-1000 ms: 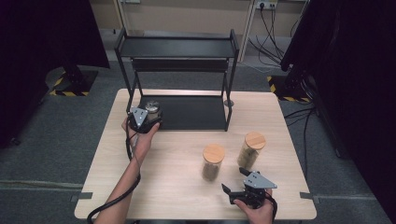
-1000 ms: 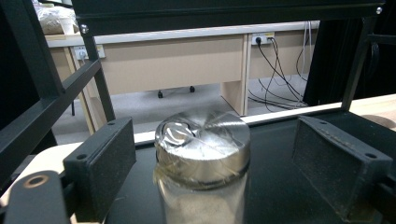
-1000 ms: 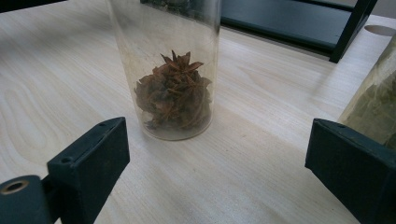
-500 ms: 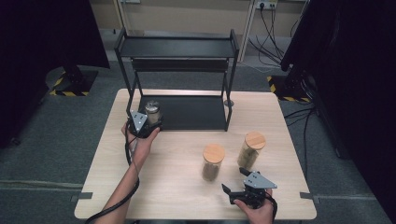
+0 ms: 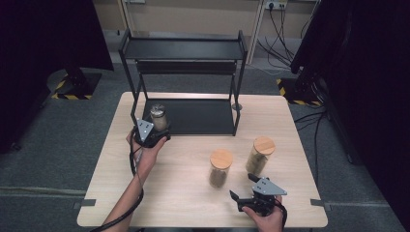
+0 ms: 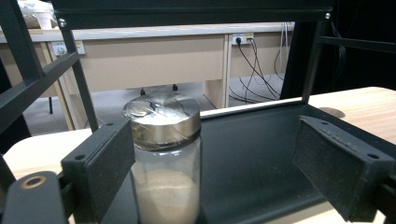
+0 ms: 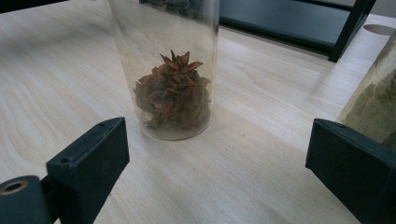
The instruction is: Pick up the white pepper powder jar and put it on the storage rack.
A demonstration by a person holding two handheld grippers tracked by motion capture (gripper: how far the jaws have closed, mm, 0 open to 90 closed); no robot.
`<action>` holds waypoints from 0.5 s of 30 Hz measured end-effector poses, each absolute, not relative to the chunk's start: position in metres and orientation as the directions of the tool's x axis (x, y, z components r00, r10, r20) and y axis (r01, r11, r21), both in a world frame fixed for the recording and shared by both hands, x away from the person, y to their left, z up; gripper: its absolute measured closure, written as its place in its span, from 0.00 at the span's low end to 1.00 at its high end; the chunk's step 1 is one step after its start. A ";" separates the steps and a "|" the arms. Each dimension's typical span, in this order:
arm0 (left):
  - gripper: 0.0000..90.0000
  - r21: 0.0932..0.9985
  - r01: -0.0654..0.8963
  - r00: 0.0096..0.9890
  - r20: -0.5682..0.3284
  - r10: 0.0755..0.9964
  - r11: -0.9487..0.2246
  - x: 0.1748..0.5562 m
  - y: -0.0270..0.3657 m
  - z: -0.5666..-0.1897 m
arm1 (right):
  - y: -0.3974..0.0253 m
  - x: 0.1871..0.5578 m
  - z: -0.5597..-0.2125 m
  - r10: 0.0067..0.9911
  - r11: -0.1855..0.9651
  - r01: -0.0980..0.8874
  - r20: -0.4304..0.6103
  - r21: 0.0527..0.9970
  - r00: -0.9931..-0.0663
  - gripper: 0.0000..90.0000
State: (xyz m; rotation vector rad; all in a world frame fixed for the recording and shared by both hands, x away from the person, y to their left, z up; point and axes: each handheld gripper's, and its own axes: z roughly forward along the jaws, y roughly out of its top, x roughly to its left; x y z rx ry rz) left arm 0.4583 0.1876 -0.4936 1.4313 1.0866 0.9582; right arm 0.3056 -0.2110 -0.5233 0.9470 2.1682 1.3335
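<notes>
Although the room is unchanged over the last second, with its grey carpet [image 5: 58,159], dark curtains [image 5: 48,34] and wall sockets [image 5: 273,6] feeding loose cables [image 5: 280,43], the scene on the table [image 5: 193,203] has shifted in one respect. The pale wood top is bare apart from the items below.

Rack [image 5: 181,48]: black, two-tiered, ahead of the left jaws. Its lower shelf [image 5: 198,116] lies flat on the table.

Steel-lid jar [image 6: 163,154]: upright on the lower shelf, partly filled with pale powder. It stands inside the jaw gap, close against the left-hand jaw and well apart from the right-hand one. Whether the near jaw touches the glass cannot be told.

Anise jar [image 7: 170,84] and leaf jar [image 7: 373,112]: both upright on the table ahead of the right jaws, the first left of centre, the second beyond the right-hand jaw. Neither has moved.

Left gripper [image 5: 157,129]: jaws spread wide. Compared with a second ago the hand has drawn back a little toward the person, while the steel-lid jar stays put.

Right gripper [image 5: 241,187]: jaws wide, resting low near the table's near edge, as before.

Reading: the steel-lid jar appears to have been released on the shelf, so its placement is probably complete. The two wood-lidded jars likely remain to be shelved, with the anise jar the nearer candidate for the right jaws.
</notes>
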 end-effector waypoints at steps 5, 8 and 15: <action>0.14 0.991 0.128 0.281 -0.002 0.960 -0.035 0.451 0.187 -0.496 | -0.211 0.306 -0.523 0.735 0.307 0.331 -0.002 0.892 -0.679 0.07; 0.14 0.991 0.131 0.289 -0.009 0.957 -0.030 0.446 0.188 -0.499 | -0.211 0.306 -0.523 0.735 0.307 0.331 -0.001 0.892 -0.679 0.07; 0.14 0.990 0.137 0.298 -0.013 0.955 -0.030 0.437 0.190 -0.502 | -0.211 0.306 -0.523 0.735 0.308 0.330 -0.003 0.892 -0.678 0.07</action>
